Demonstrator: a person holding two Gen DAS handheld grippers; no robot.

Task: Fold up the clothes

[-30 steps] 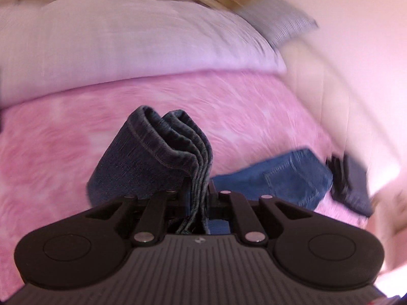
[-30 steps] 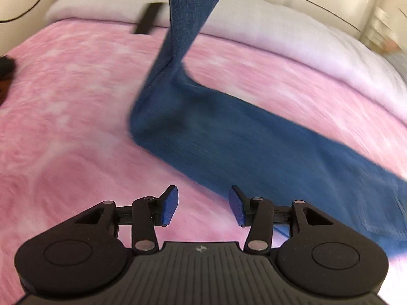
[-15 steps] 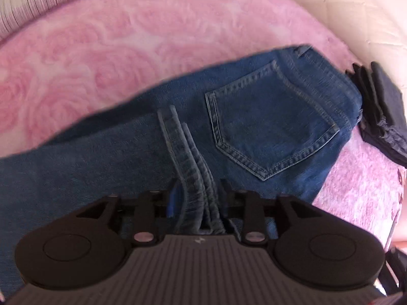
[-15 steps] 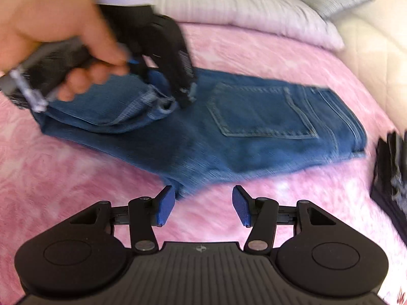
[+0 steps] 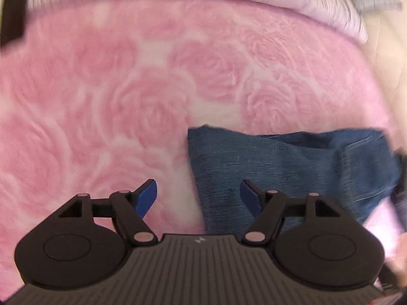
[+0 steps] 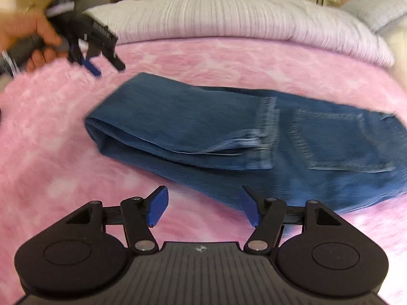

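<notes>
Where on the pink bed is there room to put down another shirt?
The widest bare patch is the pink blanket left of the folded jeans, below the left gripper. A bare strip also runs between the jeans and the white pillow. The right side is crowded: the jeans fill it, and something dark lies at their far end.

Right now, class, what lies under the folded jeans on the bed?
The jeans lie flat on the pink rose-patterned blanket, legs folded over onto the seat. The blanket shows on every side, but whatever is directly beneath the denim is covered and cannot be seen.
</notes>
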